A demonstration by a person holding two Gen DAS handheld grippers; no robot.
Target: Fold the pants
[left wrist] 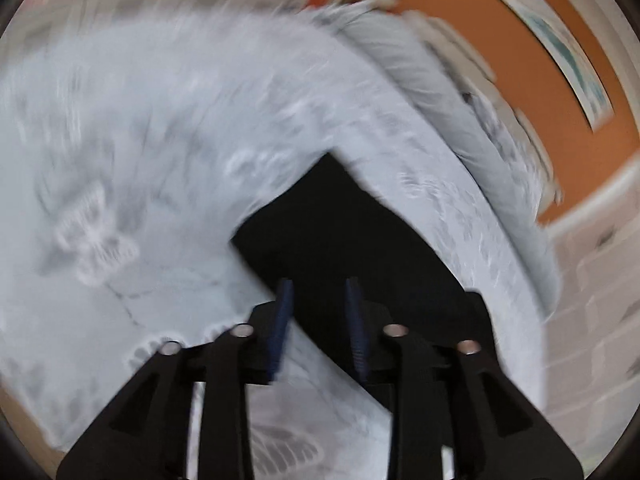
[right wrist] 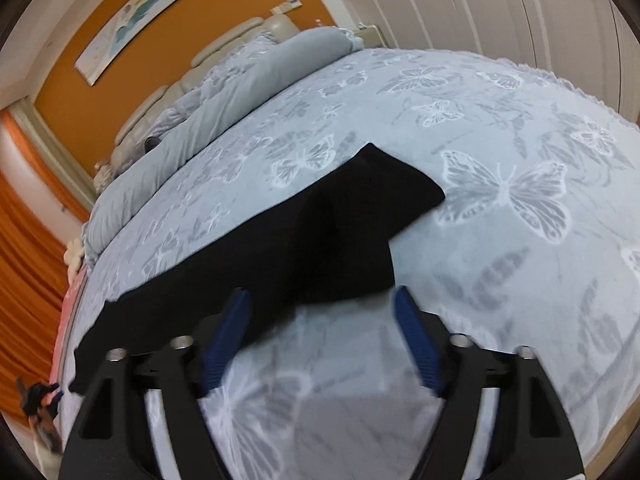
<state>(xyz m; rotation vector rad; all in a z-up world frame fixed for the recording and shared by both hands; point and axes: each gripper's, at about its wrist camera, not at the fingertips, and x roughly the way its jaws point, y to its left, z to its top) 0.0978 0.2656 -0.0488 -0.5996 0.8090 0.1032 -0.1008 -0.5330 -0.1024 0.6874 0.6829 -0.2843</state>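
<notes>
Both grippers, left (left wrist: 319,286) & right (right wrist: 322,294), released w/ nothing clamped, over black pants (right wrist: 304,232) on butterfly bedspread (right wrist: 500,120).

No text, label, brand, number or sign is showing legibly in either view. The wall picture (right wrist: 146,16), hanging at about ten o'clock in the right wrist view, is showing only painted shapes, no lettering. The small white device (right wrist: 285,5) on the orange wall at about twelve o'clock is too small to be giving up any marking. The left wrist view is blurring heavily, so the wall picture (left wrist: 560,48) at about two o'clock is offering nothing readable either.
</notes>
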